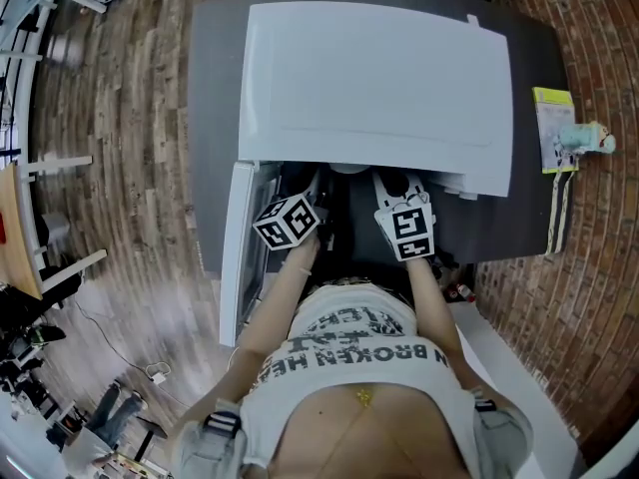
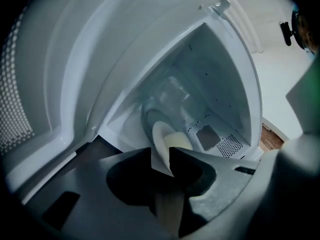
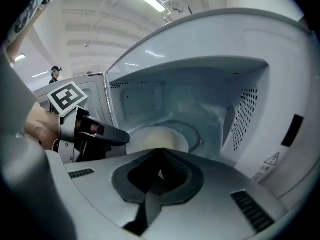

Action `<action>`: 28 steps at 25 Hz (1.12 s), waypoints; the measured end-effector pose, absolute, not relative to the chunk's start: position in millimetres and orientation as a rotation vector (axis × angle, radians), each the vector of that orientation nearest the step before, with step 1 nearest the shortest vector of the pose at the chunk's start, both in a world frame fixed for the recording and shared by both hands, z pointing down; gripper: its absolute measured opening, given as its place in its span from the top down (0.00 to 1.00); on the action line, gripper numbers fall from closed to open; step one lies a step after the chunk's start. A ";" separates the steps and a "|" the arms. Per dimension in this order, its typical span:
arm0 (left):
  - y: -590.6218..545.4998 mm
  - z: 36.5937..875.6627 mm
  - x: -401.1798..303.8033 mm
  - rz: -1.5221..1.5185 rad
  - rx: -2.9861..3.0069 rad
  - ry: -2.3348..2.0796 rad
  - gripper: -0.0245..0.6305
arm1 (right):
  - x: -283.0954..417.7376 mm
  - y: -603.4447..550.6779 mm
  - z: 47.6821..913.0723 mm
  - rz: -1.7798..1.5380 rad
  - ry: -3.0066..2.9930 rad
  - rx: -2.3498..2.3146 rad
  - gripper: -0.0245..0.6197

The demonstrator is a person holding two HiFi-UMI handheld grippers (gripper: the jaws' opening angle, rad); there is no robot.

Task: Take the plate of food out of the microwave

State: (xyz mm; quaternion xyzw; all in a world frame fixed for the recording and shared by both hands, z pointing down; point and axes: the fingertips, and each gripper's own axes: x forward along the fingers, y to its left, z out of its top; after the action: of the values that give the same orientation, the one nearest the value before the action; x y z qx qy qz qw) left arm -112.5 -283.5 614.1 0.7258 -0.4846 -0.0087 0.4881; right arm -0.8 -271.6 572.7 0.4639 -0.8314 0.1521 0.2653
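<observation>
The white microwave [image 1: 379,83] stands with its door [image 1: 233,257] swung open to the left. Inside, a white plate [image 3: 150,138] with a pale mound of food [image 2: 178,141] rests on the glass turntable [image 3: 196,134]. My left gripper [image 2: 160,153] reaches into the cavity, its jaws narrow with the plate's rim [image 2: 159,134] wedged between them. In the right gripper view the left gripper [image 3: 120,135] meets the plate's left edge. My right gripper [image 3: 160,151] is shut and empty at the opening, with the plate just beyond its tips. Both marker cubes [image 1: 288,222] [image 1: 408,230] show below the microwave's front.
The microwave sits on a grey table [image 1: 215,88]. A small bottle and a yellow-green card [image 1: 567,138] lie at the table's right edge by a brick wall. The open door [image 2: 50,84] bounds the left side. The cavity's perforated wall [image 3: 245,114] is on the right.
</observation>
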 end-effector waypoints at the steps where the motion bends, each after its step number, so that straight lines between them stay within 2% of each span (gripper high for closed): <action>1: -284.5 616.2 -112.2 -0.036 1.748 -1.173 0.82 | 0.4 -271.0 573.9 0.418 -2.242 1.254 0.95; 15: -304.0 624.1 -103.9 -0.223 1.652 -1.091 0.81 | 10.1 -270.0 587.6 0.535 -2.222 1.290 0.95; 19: -304.2 627.6 -103.0 -0.246 1.609 -1.072 0.87 | 11.6 -270.4 590.0 0.601 -2.233 1.312 0.95; 28: -302.4 628.1 -103.5 -0.317 1.509 -1.060 0.90 | 18.4 -269.7 595.7 0.759 -2.246 1.366 0.95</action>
State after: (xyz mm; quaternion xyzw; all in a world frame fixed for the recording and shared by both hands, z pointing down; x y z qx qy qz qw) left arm -103.5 -302.4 628.1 0.6491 -0.4561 -0.1365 0.5933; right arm 18.4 -269.7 595.7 0.4890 -0.8041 0.2717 0.2014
